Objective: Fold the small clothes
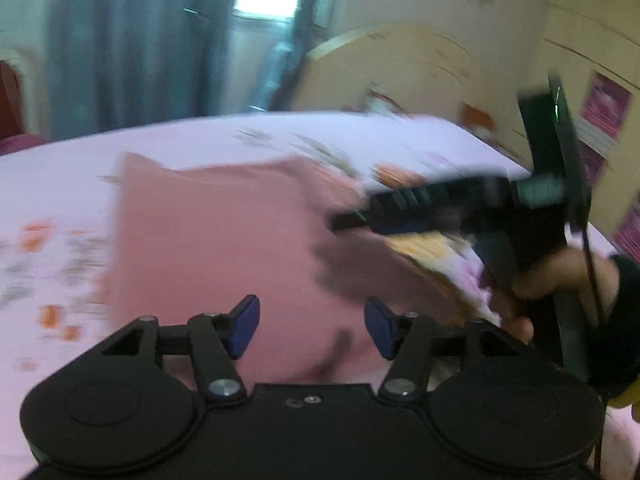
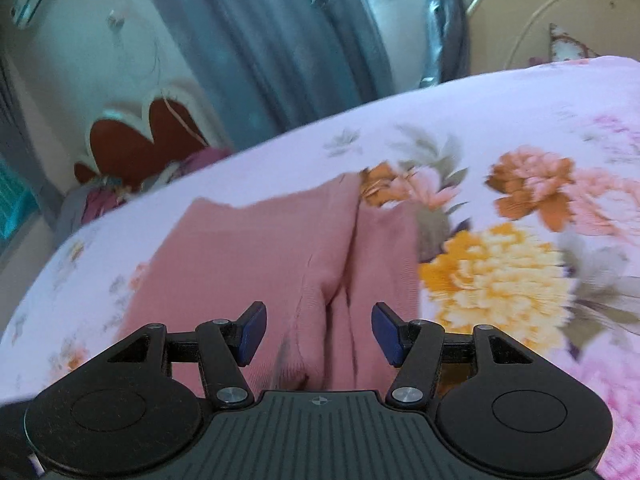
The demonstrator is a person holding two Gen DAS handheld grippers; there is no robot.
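The left gripper [image 1: 311, 326] has its blue-padded fingers [image 1: 245, 326] spread apart with nothing between them, poised low over the pink garment [image 1: 208, 240]; that garment lies flat on the floral bedsheet [image 1: 60, 208], a pale lilac cloth printed with orange, yellow and pink blooms; in the left wrist view the picture is smeared with motion, so the garment's edges read only as a soft pink block with one corner lifted at the upper left. The right gripper [image 1: 340, 222] reaches in from the right side of that view, its black body lying across the garment's far right edge and casting a dark shadow on the cloth; the right hand [image 1: 560, 280] grasps its handle, a dark sleeve at the wrist; whether its tips touch the fabric there is hard to say through the blur. From the right wrist view the right gripper [image 2: 319, 332] also stands with its fingers [image 2: 386, 334] wide apart and empty; the pink garment [image 2: 260, 264] lies directly beneath and ahead of them, with a raised lengthwise crease running up its middle and a second layer showing along its right side; the bedsheet [image 2: 500, 264] spreads to the right, a large yellow flower just beside the garment. Blue-grey curtains [image 2: 280, 48] hang behind the bed, and a cream headboard [image 2: 552, 12] stands at the upper right.
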